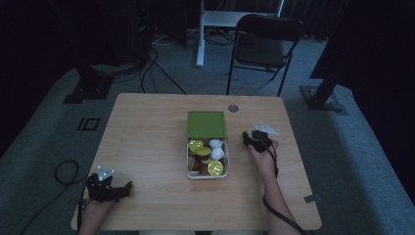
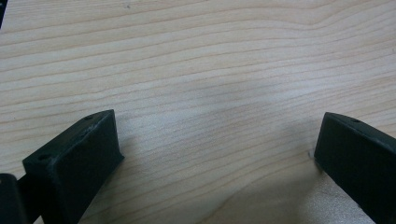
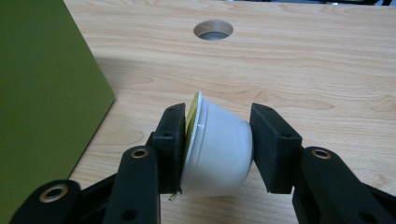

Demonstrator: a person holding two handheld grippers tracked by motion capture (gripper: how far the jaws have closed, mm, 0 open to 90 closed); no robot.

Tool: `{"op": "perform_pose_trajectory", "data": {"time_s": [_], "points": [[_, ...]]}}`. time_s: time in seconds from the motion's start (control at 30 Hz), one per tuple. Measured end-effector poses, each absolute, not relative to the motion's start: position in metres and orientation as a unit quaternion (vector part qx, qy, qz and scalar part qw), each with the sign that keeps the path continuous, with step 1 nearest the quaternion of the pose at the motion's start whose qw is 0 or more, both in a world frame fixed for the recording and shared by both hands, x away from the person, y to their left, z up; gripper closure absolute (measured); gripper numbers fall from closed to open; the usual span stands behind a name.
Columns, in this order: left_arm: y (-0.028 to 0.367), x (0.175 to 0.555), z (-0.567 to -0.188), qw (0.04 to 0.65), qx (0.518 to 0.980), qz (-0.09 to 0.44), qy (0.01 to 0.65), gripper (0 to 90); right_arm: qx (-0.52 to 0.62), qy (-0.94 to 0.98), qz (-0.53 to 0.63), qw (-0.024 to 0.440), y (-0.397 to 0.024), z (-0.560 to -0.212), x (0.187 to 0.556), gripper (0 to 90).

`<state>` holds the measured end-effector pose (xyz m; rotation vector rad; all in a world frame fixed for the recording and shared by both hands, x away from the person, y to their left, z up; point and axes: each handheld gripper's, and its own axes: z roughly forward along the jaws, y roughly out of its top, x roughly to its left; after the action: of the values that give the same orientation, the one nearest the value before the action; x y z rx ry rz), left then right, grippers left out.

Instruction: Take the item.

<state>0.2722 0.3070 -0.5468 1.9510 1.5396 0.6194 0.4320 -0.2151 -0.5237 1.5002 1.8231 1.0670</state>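
right gripper (image 3: 217,140): jaws pinching white capsule (image 3: 219,149) | left gripper (image 2: 215,154): jaws spread over bare surface (image 2: 210,70) | box (image 1: 207,172) nearby

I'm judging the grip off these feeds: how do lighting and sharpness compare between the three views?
High view: dim and bluish, the room behind near black, the capsules in the box small and soft. Right gripper view: bright and crisp, the white capsule clamped between the right gripper pads, a soft shadow beside the green lid. Left gripper view: evenly lit table, faint shadow between the open jaws of the left gripper, jaw edges slightly soft.
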Motion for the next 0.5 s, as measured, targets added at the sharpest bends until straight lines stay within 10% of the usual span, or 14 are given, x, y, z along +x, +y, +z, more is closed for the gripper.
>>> {"op": "perform_pose_trajectory", "data": {"time_s": [0.5], "points": [[0.307,0.272,-0.547,0.286,0.730,0.232,0.576,0.4,0.566,0.688,0.368,0.267,-0.214,-0.539,0.436,56.7]]}}
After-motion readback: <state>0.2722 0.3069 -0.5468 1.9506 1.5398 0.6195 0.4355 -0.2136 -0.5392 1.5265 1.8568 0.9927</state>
